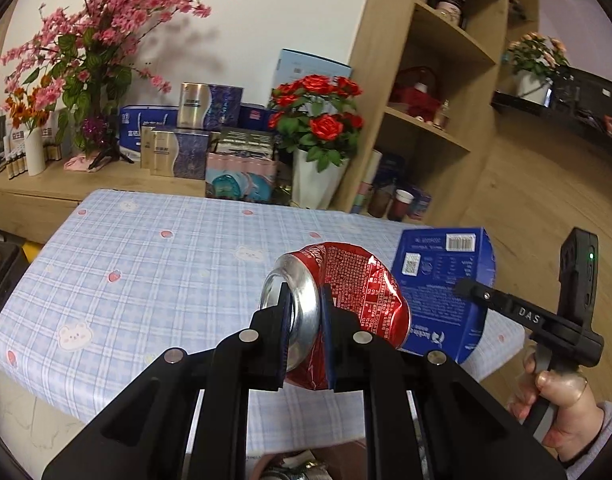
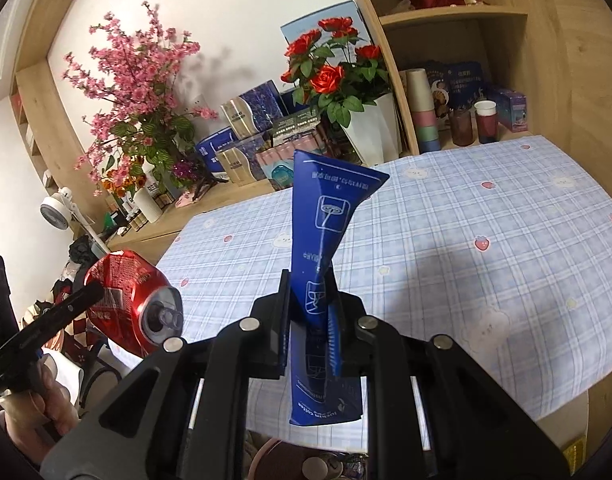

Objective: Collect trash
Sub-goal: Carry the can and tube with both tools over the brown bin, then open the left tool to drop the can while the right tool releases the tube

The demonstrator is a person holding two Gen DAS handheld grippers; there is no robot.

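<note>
Left claw (image 1: 306, 312) is clamping a crushed red can (image 1: 345, 292) across its silver top end, pads biting the rim on both sides; the can is hanging clear above the bench (image 1: 146, 248), not touching it. Right claw (image 2: 307, 312) is pinching a flattened blue carton (image 2: 325, 216) near its lower third, the carton standing upright between the pads and flaring wider at its top. Both grips are narrow and loaded.

I am carrying both pieces near the front edge of the bench, the two close beside each other in the left wrist view. Something that looks like a bin with scraps in it (image 1: 294, 468) is showing at the bottom edge, below the claws; I am judging that to be the drop point, though little of it is in view.

To do this well: I am keeping both clamps firm until each piece is over the opening, watching that the carton's tall end is not swinging into the can, and planning to release one at a time, can first.
</note>
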